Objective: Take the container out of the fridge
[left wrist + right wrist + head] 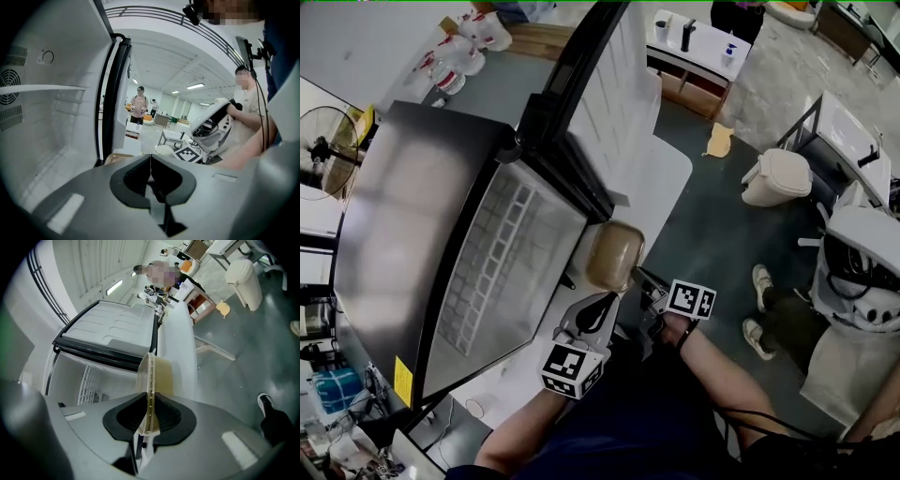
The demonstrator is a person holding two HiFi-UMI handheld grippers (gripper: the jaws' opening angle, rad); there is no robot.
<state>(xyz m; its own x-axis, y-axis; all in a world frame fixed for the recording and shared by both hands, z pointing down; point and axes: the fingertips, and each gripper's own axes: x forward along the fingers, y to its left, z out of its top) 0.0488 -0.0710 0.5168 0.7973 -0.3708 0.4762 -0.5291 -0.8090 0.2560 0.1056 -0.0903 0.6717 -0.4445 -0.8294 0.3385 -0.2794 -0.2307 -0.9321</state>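
A translucent amber container [614,255] hangs in the air just outside the open fridge [403,216], in front of its white interior [511,258]. My right gripper [637,275] is shut on the container's near rim. In the right gripper view the container [161,373] stands on edge between the pads of the right gripper [149,397]. My left gripper [605,305] sits just below and left of the container, not touching it. In the left gripper view the jaws of the left gripper [150,157] meet with nothing between them, and a sliver of the container [117,157] shows past them.
The fridge door [605,94] stands wide open at the upper middle. A white lidded bin [776,176] and a seated person [853,281] are on the floor to the right. A fan [323,150] stands left of the fridge. Desks line the back.
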